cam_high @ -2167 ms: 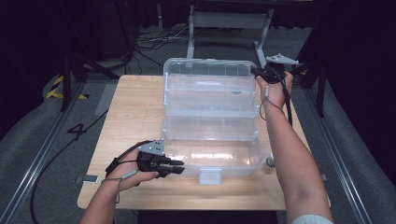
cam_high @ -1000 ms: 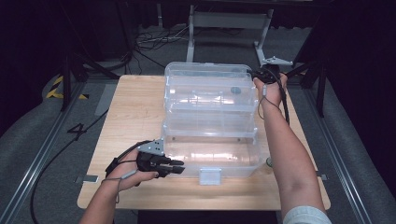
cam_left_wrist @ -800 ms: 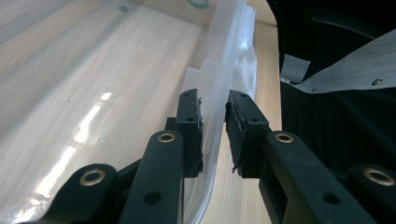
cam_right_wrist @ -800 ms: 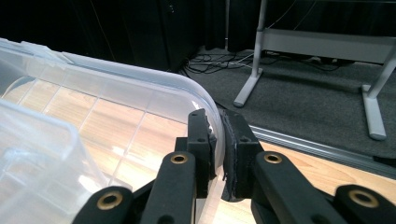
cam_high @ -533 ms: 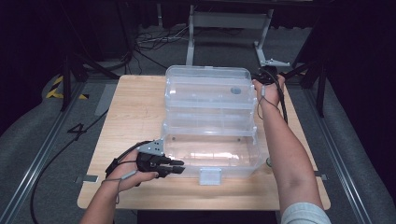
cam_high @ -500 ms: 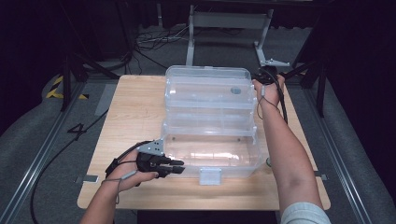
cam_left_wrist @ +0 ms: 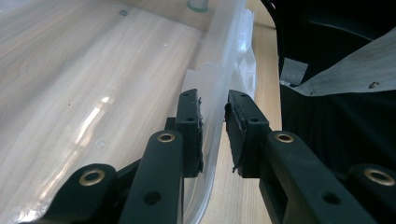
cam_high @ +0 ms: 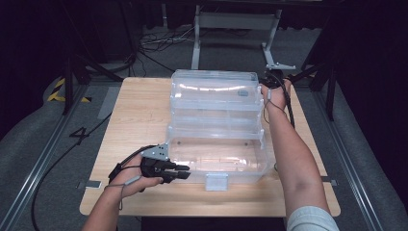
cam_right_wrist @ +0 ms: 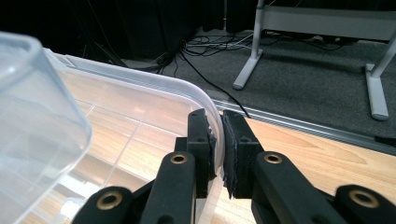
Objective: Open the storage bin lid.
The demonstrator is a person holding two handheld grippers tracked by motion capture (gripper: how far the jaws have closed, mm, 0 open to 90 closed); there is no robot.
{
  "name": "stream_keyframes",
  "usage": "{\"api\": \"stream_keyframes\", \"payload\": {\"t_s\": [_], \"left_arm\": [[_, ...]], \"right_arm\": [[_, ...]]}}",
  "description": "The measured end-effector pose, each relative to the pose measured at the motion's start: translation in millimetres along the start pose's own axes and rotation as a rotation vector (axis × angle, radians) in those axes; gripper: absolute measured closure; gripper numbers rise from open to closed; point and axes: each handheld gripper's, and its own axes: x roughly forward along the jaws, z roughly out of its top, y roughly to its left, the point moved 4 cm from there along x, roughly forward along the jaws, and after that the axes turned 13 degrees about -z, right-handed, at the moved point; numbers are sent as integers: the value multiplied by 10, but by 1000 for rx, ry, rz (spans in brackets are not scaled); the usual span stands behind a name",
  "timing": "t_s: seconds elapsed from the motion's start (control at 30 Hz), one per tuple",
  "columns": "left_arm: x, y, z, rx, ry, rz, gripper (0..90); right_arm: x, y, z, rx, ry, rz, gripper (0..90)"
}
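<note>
A clear plastic storage box stands on the wooden table, with its hinged lid tilted up behind it. My left gripper is at the box's near left corner, lying level. Its jaws straddle the box's wall and close on it, as the left gripper view shows. My right gripper is at the lid's far right corner. There the right gripper pinches the lid's curved rim between its pads.
The table has bare wood left of the box and a narrow strip along the near edge. A white latch hangs at the box's front. Behind the table are a metal frame and floor cables.
My right gripper has drawn the lid's far edge up and toward the person, so the lid stands steeper than before. The left gripper has kept its place on the box.
</note>
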Motion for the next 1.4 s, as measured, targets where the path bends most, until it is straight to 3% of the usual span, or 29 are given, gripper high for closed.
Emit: {"api": "stream_keyframes", "payload": {"t_s": [0.27, 0.4, 0.7, 1.0, 1.2, 1.4], "left_arm": [[0, 0, 0, 1, -1, 1, 755], [-1, 1, -1, 0, -2, 0, 755], [4, -5, 10, -17, 6, 7, 746], [10, -11, 47, -56, 62, 7, 710], [-21, -49, 123, -49, 28, -5, 661], [-80, -67, 180, -29, -7, 25, 581]], "right_arm": [[59, -1, -55, -2, 21, -6, 819], [81, -12, -80, 21, 9, -4, 811], [30, -76, -93, 39, -34, 3, 676], [-234, -103, -22, 25, -83, 33, 626], [-485, -110, 28, 3, -110, 59, 598], [-747, -117, 99, -18, -139, 86, 538]]}}
